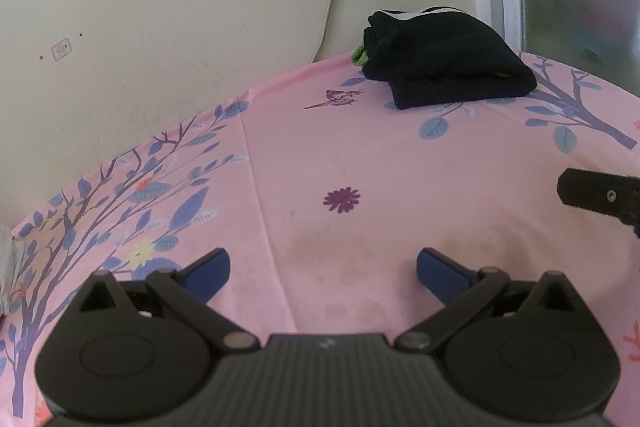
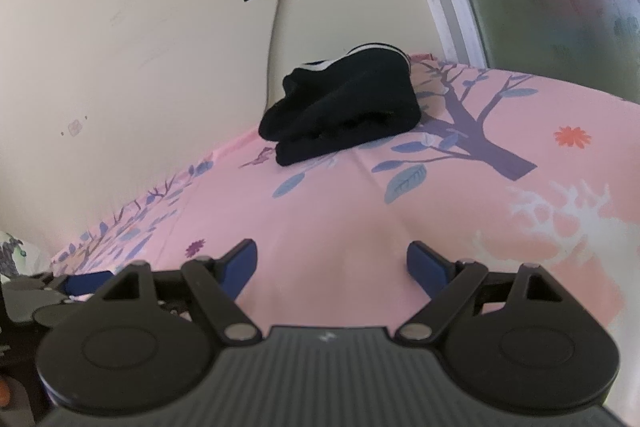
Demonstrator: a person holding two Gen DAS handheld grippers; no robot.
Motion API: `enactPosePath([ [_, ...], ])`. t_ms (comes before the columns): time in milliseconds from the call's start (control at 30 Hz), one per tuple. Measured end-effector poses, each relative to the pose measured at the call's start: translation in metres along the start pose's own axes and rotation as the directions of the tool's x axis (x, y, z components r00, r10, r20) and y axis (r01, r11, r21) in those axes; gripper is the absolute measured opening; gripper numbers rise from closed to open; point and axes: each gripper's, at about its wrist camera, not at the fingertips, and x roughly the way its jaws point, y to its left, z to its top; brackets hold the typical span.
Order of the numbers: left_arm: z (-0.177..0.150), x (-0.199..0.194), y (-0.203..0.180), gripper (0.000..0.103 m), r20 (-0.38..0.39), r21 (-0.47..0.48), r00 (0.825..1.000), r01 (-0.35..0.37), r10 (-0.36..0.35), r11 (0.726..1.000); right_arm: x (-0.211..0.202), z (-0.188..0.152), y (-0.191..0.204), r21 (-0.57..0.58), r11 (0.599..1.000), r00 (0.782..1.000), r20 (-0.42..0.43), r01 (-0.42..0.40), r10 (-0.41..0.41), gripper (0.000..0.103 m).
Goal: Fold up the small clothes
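2 claws hang wide open over the pink floral sheet [image 1: 400, 155], both empty: left claw [image 1: 323, 269], right claw [image 2: 331, 261]. Against the wall, well apart from them, sits the black garment bundle [image 2: 344, 107], already folded over. Risk, I'd say: a shallow pinch grabs only the top layer and drags the whole fold apart.
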Motion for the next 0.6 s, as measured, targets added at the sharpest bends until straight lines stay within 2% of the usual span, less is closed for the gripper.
enactPosePath([
  [600,0.0002,0.0001,0.0012,0.103,-0.001,-0.001,1.000,-0.001,0.001,1.000,-0.0040,-0.0008,0.0007,-0.011,1.000,1.000,0.020,-0.010,0.010,0.082],
])
